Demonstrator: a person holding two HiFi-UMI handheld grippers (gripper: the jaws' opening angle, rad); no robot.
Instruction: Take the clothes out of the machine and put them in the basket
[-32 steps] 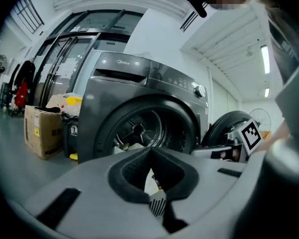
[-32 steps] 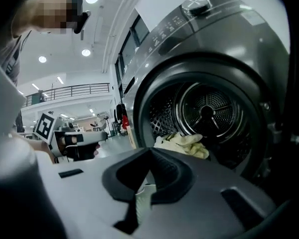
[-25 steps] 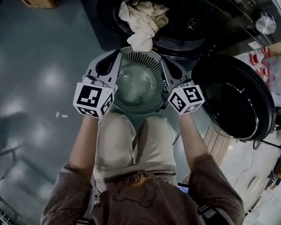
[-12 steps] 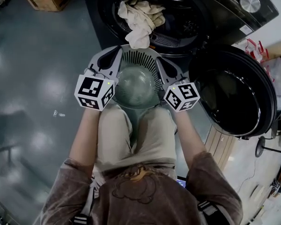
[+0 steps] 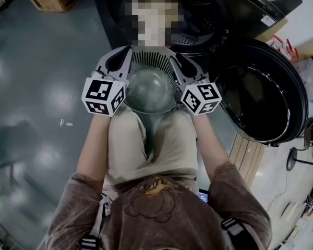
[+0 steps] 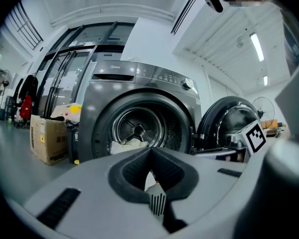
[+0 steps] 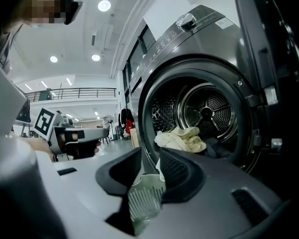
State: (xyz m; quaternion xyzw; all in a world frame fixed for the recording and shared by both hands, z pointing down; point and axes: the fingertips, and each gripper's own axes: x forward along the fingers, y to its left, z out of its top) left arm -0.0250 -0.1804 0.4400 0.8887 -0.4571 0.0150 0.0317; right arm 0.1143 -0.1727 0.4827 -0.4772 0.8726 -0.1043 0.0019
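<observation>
nearest me, the left gripper (image 6: 150, 159) has its jaws pinched together on the slotted rim of the basket (image 5: 151, 61), while the right gripper (image 7: 150, 157) is opening its jaws, with the far side of that rim standing loose in the gap. the basket is empty and sits just in front of my knees, below the machine (image 7: 189, 68) mouth. i judge this is the letting-go step: i'd free both sides evenly so the basket doesn't tip, and keep it close under the opening. beyond it, the cream clothes (image 7: 182, 137) lie heaped at the drum's lip, with the door (image 5: 261, 100) swung wide to my right.
</observation>
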